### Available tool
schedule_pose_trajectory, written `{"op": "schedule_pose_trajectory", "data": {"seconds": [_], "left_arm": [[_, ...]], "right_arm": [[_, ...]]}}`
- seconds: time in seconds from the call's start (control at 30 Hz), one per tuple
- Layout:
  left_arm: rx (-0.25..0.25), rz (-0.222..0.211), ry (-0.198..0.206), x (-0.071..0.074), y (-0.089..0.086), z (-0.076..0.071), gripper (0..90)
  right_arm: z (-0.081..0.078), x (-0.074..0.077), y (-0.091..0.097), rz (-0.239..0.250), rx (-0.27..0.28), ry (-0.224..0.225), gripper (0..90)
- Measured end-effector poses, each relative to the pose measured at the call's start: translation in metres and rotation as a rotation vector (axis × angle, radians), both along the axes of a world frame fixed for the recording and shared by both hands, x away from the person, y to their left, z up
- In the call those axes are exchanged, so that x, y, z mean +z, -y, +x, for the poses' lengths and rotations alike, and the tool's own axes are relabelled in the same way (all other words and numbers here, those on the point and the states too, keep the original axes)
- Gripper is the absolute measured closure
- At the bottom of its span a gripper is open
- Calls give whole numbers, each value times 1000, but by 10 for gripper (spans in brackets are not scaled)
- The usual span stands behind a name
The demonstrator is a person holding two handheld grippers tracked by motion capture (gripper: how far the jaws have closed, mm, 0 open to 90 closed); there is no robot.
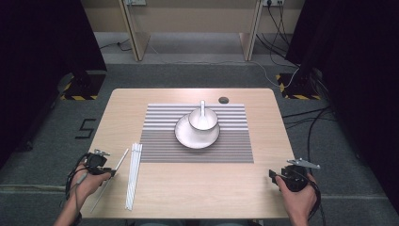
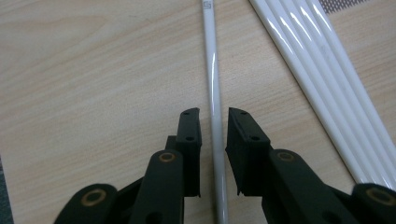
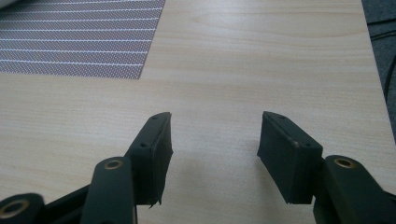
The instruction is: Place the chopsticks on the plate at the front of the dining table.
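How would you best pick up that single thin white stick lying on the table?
Grip the thin white stick across its narrow shaft, coming from above with one jaw on each side, as the left gripper stands now. It lies flat on the wooden table, apart from the bundle of white sticks.

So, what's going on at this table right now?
A person holds a gripper in each hand at a wooden table. The left gripper straddles a single white chopstick lying apart from a bundle of white chopsticks; its jaws sit close on either side, with small gaps still visible. The right gripper is open over bare wood. A bowl with a spoon sits on a plate on the striped placemat.
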State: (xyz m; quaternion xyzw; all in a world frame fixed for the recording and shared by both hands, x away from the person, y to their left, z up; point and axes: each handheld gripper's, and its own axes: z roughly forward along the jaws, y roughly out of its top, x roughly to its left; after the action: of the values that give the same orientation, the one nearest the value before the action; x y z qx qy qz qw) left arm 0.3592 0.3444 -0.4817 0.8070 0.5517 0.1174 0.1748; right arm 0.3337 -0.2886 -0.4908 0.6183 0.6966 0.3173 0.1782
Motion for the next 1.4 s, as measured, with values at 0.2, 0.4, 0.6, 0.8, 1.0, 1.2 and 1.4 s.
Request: {"op": "schedule_pose_trajectory", "data": {"seconds": [0.2, 0.4, 0.6, 0.8, 1.0, 1.2, 1.4], "left_arm": [[-60, 35, -100, 0, 3, 15, 744], [-79, 58, -162, 1, 6, 22, 757], [-87, 83, -202, 2, 9, 27, 778], [-78, 90, -273, 3, 11, 37, 798], [-73, 103, -292, 3, 11, 40, 830], [-59, 124, -288, 4, 14, 40, 838], [-8, 135, -291, 4, 17, 39, 839]], "right_arm": [[0, -1, 1, 5, 0, -1, 441], [0, -1, 2, 7, 0, -3, 440], [1, -1, 2, 11, 4, -5, 438], [0, -1, 2, 17, 7, -9, 433], [0, -2, 4, 18, 7, -7, 430], [0, -1, 3, 18, 8, -6, 428], [0, -1, 3, 18, 7, -6, 426]]}}
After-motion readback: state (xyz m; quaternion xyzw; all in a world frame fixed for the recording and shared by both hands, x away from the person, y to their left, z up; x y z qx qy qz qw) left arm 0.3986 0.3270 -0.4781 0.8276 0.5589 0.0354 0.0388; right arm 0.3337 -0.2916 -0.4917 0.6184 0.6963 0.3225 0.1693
